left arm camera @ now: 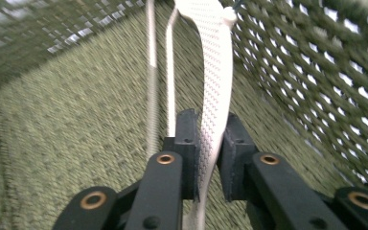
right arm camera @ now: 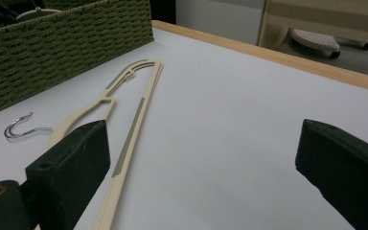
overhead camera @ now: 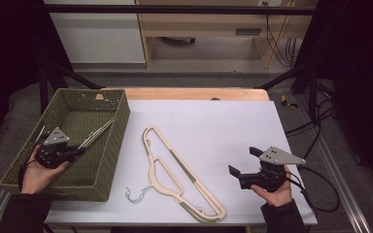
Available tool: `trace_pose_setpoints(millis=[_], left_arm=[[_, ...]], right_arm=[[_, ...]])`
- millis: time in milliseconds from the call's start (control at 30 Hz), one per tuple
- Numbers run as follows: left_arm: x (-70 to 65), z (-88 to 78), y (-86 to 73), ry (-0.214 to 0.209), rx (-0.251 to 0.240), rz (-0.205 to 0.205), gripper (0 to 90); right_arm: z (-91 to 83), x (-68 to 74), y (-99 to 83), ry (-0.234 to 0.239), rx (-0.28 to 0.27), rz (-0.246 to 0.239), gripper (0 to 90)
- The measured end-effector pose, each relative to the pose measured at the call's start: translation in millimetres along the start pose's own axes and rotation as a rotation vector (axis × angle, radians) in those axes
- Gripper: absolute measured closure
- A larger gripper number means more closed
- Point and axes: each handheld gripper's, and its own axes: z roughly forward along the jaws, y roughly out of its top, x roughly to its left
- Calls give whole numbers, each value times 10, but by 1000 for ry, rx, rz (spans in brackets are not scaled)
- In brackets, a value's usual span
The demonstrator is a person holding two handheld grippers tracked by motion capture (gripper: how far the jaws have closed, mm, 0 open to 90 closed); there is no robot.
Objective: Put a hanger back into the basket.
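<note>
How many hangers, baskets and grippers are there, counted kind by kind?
Hangers: 2, a beige one on the table, a white one held in the basket
Baskets: 1
Grippers: 2, left, right
Total: 5

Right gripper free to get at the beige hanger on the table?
Probably yes. The right gripper is open and empty, and the white tabletop between it and the beige hanger is bare, with nothing lying on the hanger.

Even overhead light brightens the white table [overhead camera: 223, 126] while the surroundings fall dark. Motion blur smears the basket [left arm camera: 67, 120] weave; a pale strip [left arm camera: 215, 72] glares, overexposed.
</note>
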Motion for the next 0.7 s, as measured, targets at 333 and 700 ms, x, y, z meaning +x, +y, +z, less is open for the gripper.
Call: trace_pose_setpoints(millis=[333, 700], left_arm=[[-44, 96, 14, -56, 86, 30, 742], [-89, 154, 15, -61, 126, 61, 701]], right_arm=[[20, 24, -3, 7, 7, -3, 55], [37, 38, -5, 10, 11, -7, 55]])
